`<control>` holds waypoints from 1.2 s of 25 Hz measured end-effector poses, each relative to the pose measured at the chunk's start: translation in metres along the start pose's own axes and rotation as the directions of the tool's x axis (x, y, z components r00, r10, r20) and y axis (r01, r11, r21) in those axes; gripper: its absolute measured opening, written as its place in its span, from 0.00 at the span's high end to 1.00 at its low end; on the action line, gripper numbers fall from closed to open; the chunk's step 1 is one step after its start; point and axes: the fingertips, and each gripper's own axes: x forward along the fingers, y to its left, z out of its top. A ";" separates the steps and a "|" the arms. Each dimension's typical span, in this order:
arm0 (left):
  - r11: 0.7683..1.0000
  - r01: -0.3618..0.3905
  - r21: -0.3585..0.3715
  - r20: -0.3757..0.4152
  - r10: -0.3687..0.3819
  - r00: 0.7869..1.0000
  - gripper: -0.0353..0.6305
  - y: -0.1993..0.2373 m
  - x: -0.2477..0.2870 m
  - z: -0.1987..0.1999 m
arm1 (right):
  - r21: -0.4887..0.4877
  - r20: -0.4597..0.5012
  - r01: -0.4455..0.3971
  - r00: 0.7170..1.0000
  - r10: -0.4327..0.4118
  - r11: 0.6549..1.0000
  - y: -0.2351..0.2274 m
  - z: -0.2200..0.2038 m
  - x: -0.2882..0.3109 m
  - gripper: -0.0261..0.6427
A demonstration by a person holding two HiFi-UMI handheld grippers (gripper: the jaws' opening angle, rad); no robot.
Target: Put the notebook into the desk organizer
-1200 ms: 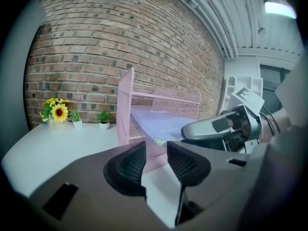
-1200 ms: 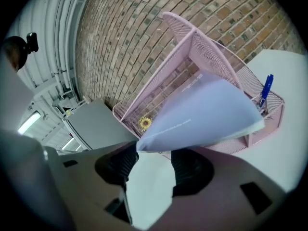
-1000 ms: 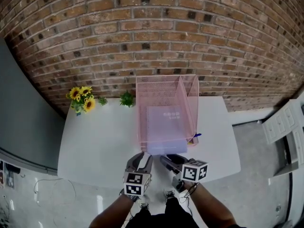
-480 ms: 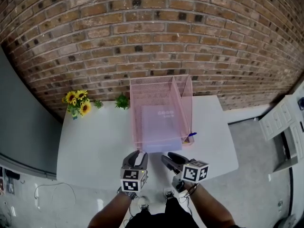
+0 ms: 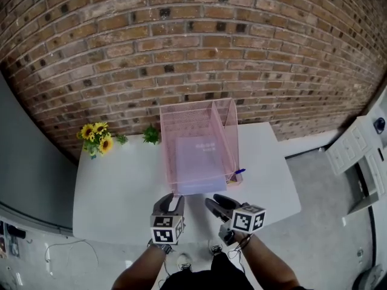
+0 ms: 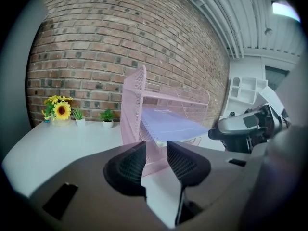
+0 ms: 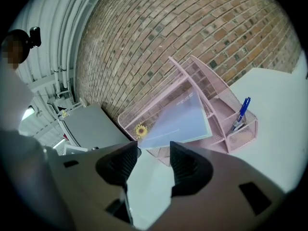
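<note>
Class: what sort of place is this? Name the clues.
Likely a staged desk in an industrial-style room: white table, pink organizer holding a notebook, brick wall, bare grey floor.

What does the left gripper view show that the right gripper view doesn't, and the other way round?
Only the left gripper view: two small potted plants and the right gripper at its right edge. Only the right gripper view: a blue pen standing in a small side compartment. Both: the pink desk organizer with the notebook resting slanted in it, the brick wall, and each view's own jaws apart, nothing between.
</note>
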 end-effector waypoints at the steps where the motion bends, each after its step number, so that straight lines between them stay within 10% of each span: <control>1: 1.000 0.004 0.003 0.002 -0.004 1.000 0.74 0.000 -0.002 0.000 | -0.006 0.004 0.008 1.000 -0.008 1.000 0.001 0.001 -0.002 0.64; 14: 0.994 0.100 0.054 0.067 -0.103 0.992 0.74 -0.013 -0.060 0.014 | -0.124 0.113 0.069 0.992 -0.055 0.990 0.045 0.003 -0.027 0.68; 20: 0.983 0.154 0.095 0.113 -0.164 0.980 0.77 -0.030 -0.093 0.025 | -0.278 0.195 0.164 0.974 -0.112 0.946 0.075 0.003 -0.061 0.96; 30: 0.984 0.126 0.128 0.169 -0.147 0.975 0.94 -0.084 -0.140 0.028 | -0.405 0.235 0.130 0.971 -0.034 0.905 0.112 0.005 -0.124 0.96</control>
